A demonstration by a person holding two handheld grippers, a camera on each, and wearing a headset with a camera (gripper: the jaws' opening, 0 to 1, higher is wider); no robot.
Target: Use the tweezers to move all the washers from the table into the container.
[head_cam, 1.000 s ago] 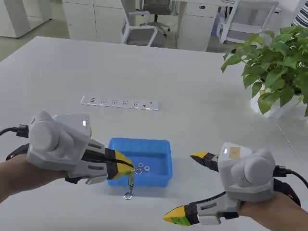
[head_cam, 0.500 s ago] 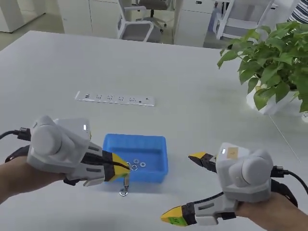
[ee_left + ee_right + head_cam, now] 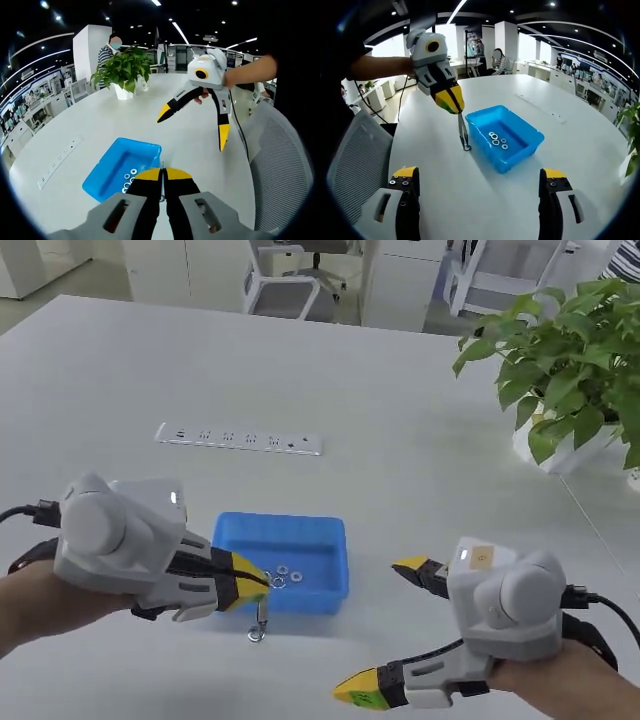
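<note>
My left gripper (image 3: 262, 585) is shut on metal tweezers (image 3: 261, 615) that point down at the table. At their tips is a small washer (image 3: 257, 635), just outside the near edge of the blue container (image 3: 325, 540); whether it rests on the table I cannot tell. Several washers (image 3: 279, 576) lie inside the container. The right gripper view has the tweezers (image 3: 463, 131), the washer (image 3: 466, 147) and the container (image 3: 527, 142) ahead of my open right gripper (image 3: 479, 175). That right gripper (image 3: 383, 630) holds nothing, right of the container. In the left gripper view the shut left gripper (image 3: 163, 174) sits near the container (image 3: 107, 175).
A white power strip (image 3: 238, 439) lies on the table beyond the container. A potted plant (image 3: 570, 360) stands at the right edge. Office chairs (image 3: 290, 285) are behind the far table edge. A person stands behind the plant (image 3: 122, 70).
The head camera has shifted a little. The left gripper keeps the tweezers and washer at about the same spot by the container's near edge. The right gripper stays open.
</note>
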